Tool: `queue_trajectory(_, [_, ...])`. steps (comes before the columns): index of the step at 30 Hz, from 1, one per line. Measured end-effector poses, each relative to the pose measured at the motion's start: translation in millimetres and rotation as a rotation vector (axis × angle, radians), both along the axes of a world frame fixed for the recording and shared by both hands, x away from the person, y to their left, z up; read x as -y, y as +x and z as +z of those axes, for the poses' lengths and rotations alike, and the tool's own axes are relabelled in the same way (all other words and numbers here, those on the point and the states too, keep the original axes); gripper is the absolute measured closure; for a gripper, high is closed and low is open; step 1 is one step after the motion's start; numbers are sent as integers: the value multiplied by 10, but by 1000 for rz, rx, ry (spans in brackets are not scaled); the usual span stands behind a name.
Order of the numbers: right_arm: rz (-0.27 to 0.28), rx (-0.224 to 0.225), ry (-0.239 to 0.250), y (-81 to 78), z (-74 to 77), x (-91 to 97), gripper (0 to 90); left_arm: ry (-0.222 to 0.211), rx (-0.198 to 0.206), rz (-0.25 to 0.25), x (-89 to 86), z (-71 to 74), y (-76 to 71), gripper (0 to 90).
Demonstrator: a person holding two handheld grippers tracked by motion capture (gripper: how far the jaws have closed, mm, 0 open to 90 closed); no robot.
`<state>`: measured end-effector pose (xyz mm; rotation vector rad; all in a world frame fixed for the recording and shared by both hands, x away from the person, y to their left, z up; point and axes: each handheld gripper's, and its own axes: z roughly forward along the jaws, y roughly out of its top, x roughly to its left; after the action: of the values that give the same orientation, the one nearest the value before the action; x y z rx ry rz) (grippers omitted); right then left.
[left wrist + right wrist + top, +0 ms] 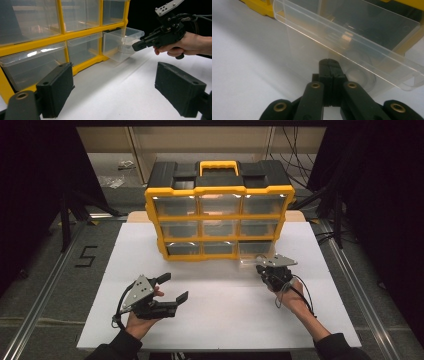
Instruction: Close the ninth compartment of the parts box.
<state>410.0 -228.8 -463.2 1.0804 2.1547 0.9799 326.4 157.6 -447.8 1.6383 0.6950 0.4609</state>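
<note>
The clear drawer (254,253), bottom-right slot of the cabinet, sits pulled partway out over the white surface (215,320). The right tool (261,266) is at its front wall w/ jaws clenched together; whether a lip or handle is pinched between them can't be told. The right gripper view looks along the two black jaws, pressed flat to each other, tips at the drawer's (352,47) clear front just under the rim; a faint round shape, possibly something inside, shows through the plastic.

Count: 1 yellow-and-black cabinet (220,195), 9 clear drawers in a 3 x 3 grid, 1 yellow carry handle (219,167) on top, 2 tools, 2 hands.

The left tool (172,287) rests low on the surface, well apart from the cabinet, jaws released and wide w/ nothing between. In the left gripper view its pads (56,92) frame the surface, and the right tool (137,46) appears farther off at the open drawer (122,43).

Writing: a black "5" (86,256) marked on the floor left of the surface. No brand legible.
</note>
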Motion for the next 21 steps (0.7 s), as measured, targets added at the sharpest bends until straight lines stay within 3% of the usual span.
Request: queue_trajectory(21, [-21,32,-14,120,-34,-40,900,-3,1,2,-4,1,0,146])
